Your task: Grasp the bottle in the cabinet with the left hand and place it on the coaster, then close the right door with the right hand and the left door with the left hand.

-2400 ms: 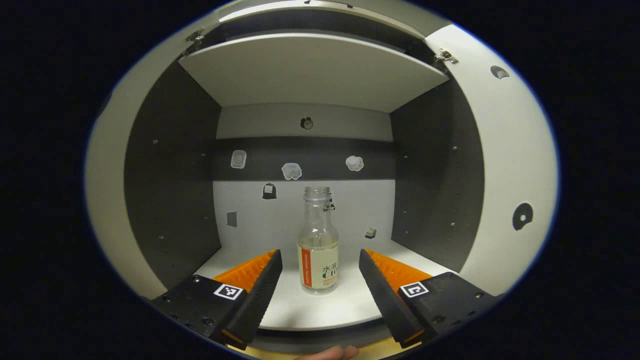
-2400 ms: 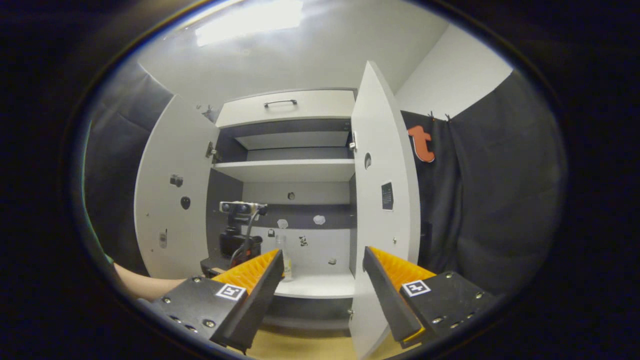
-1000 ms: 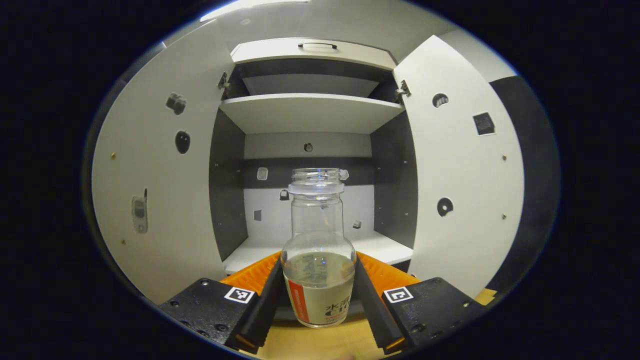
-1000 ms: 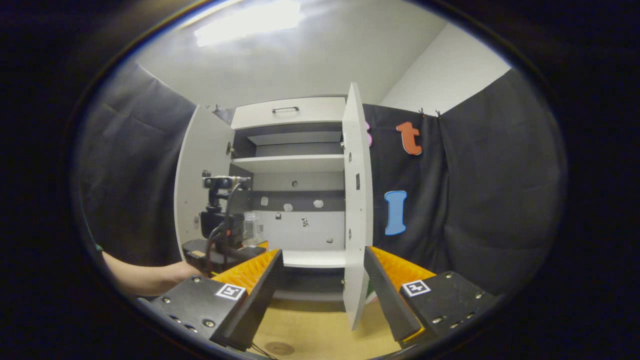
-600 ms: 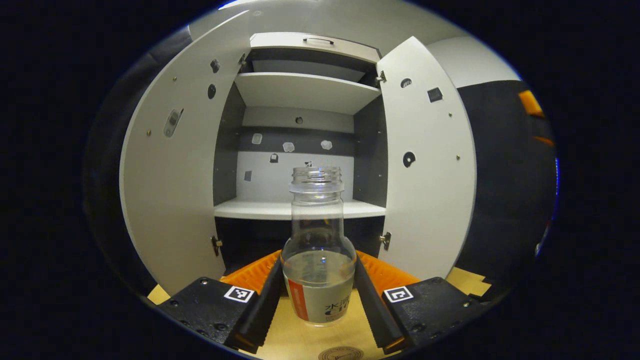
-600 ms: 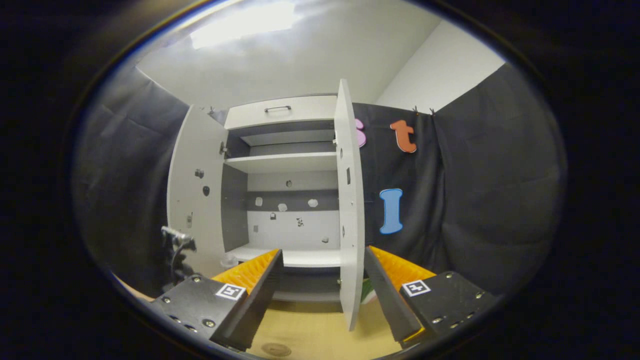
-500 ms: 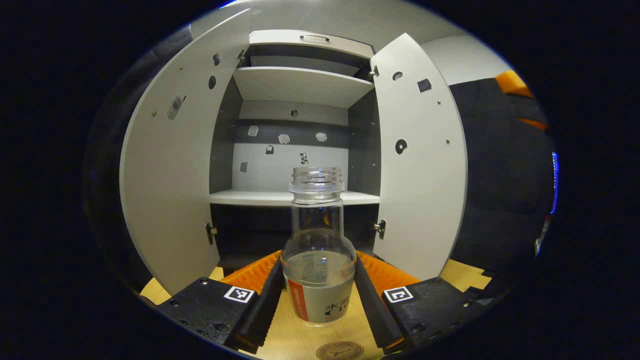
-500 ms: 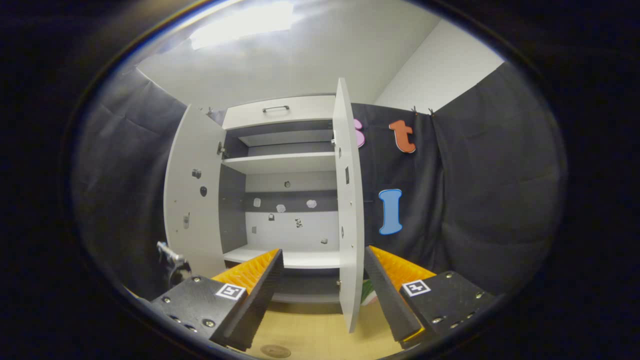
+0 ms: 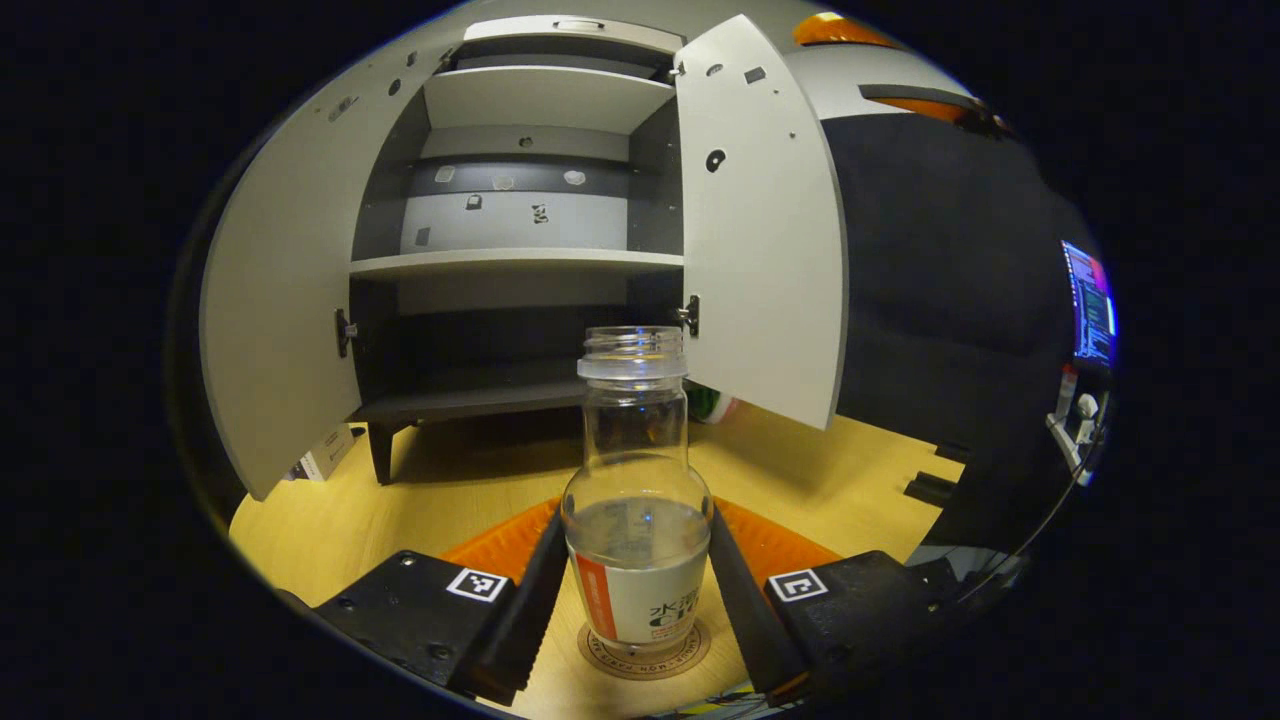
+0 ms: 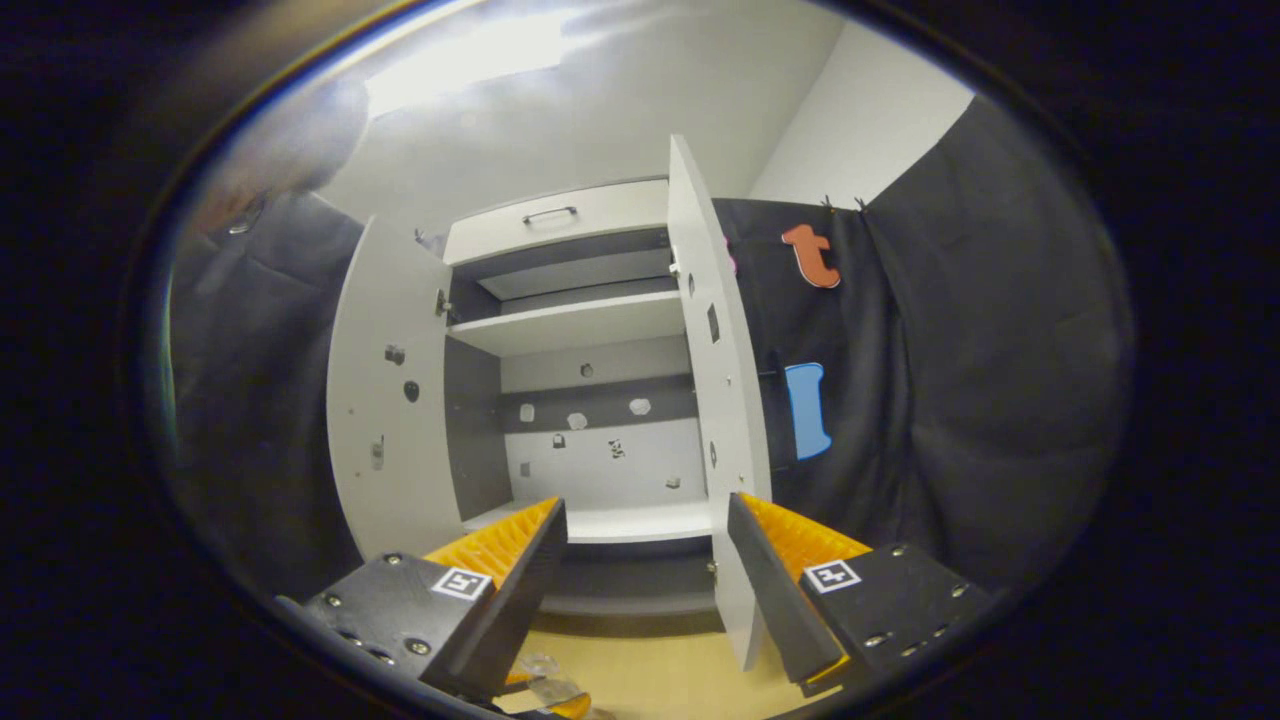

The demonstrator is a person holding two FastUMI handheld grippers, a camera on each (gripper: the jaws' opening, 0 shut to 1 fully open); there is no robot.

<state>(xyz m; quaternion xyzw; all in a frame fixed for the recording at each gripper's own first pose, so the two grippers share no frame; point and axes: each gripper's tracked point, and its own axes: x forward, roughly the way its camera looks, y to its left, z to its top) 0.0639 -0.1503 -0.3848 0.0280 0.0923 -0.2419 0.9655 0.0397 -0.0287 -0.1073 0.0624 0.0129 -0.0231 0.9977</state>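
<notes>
A clear bottle [image 9: 635, 500] with a white and orange label stands upright between the fingers of my left gripper [image 9: 635, 515], which is shut on its lower body. Its base sits over the round brown coaster [image 9: 690, 650] on the wooden table; I cannot tell whether it rests on it or hangs just above. Behind it the grey cabinet [image 9: 520, 262] has both doors swung open: the left door [image 9: 280, 300] and the right door [image 9: 760, 220]. My right gripper [image 10: 645, 580] is open and holds nothing, facing the cabinet, with the right door [image 10: 715, 400] edge-on just beyond its fingers.
The wooden table [image 9: 450, 490] spreads in front of the cabinet. A small box [image 9: 320, 455] lies under the left door and a green and red thing [image 9: 708, 405] sits behind the right door. A lit screen [image 9: 1090, 300] stands far right. Black cloth [image 10: 950, 400] hangs right of the cabinet.
My left gripper closed on the bottle inside the cabinet, drew it out and lowered it over the coaster. The right gripper stayed open and shifted a little near the right door.
</notes>
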